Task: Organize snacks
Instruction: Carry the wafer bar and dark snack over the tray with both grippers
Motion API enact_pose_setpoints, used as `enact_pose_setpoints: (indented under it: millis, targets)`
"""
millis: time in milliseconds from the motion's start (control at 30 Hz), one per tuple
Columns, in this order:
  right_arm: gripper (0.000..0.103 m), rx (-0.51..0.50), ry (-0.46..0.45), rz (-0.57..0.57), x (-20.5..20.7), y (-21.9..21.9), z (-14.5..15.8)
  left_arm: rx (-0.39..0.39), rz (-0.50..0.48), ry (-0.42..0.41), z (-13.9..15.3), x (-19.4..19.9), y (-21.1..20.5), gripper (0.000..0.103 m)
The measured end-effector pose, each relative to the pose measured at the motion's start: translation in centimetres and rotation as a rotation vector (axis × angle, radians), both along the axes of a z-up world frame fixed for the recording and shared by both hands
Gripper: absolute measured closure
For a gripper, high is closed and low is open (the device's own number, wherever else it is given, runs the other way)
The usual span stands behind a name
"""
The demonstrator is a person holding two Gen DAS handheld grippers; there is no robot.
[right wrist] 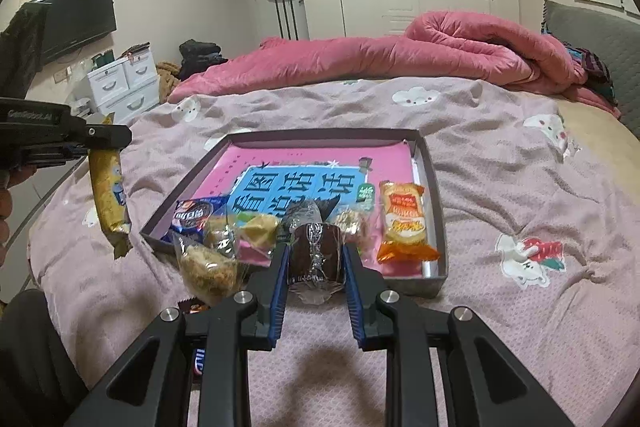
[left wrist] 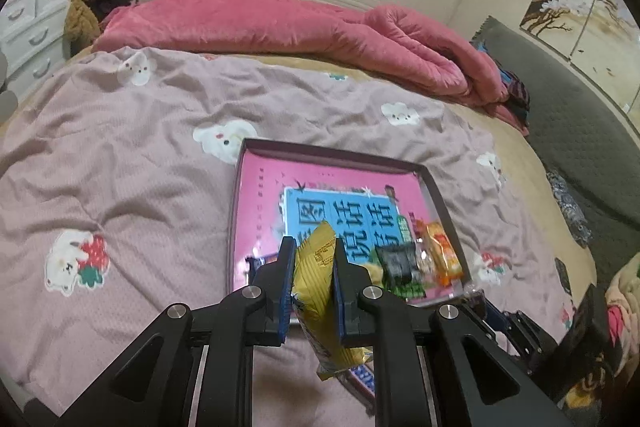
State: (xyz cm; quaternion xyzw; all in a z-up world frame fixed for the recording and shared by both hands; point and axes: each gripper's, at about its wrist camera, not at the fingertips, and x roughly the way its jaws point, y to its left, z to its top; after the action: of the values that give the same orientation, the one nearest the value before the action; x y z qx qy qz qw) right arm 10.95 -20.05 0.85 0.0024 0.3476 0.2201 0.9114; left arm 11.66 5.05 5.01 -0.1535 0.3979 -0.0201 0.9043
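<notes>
**A:** What does your left wrist camera give you?

**B:** Your left gripper (left wrist: 313, 259) is pinching a yellow snack packet (left wrist: 316, 291) between its blue pads. The packet stands up past the fingertips and also hangs down below the fingers, clear of the bed. Ahead of it lies the shallow box (left wrist: 336, 151) on the pink sheet (left wrist: 120, 155), lined with a pink and blue printed card. In the box's near right corner you can see an orange packet (left wrist: 442, 251) and a dark packet (left wrist: 398, 261) just beside it. A rolled pink duvet (left wrist: 304, 27) lies across the far side of the bed. At the lower right edge, part of your other gripper shows, too cut off to read.

**A:** And the right wrist camera?

**B:** Your right gripper (right wrist: 316, 255) is clamped on a brown cake in clear wrap (right wrist: 316, 255), held over the box's near edge (right wrist: 408, 285). Inside the box, along the near side, you have a blue cookie packet (right wrist: 196, 217) at the left, a yellowish wrapped piece (right wrist: 260, 231) next to it, a small pale wrapped snack (right wrist: 352, 223) further right, and the orange packet (right wrist: 402, 221) lying flat at the right. A clear bag of crumbly snack (right wrist: 210, 271) overlaps the box's near left edge. At the left of this view your left gripper (right wrist: 100, 137) comes in from the side, holding the yellow snack packet (right wrist: 110, 203) by its top so that it dangles over the sheet (right wrist: 520, 187), outside the box and just left of it.
</notes>
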Motion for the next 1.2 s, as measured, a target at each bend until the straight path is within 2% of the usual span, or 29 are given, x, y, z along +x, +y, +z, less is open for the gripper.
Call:
enact_pose_setpoints:
  millis: [300, 500, 833, 1200]
  targets:
    - [0.077, -0.011, -0.025, -0.040, 1.2, -0.7, 0.6, 0.022, 0.031, 0.000, -0.3, 2.2, 0.5, 0.086]
    - [0.077, -0.013, -0.015, -0.072, 2.4, -1.5, 0.4, 0.029, 0.047, 0.004, -1.5, 3.2, 0.8, 0.086]
    - [0.077, -0.019, 0.042, -0.078, 3.7, -1.4, -1.4, 0.027, 0.078, 0.032, -4.2, 4.3, 0.9, 0.086]
    - [0.077, -0.033, 0.078, -0.064, 4.7, -0.5, -3.1, 0.051, 0.087, 0.039, -5.4, 5.4, 0.6, 0.086]
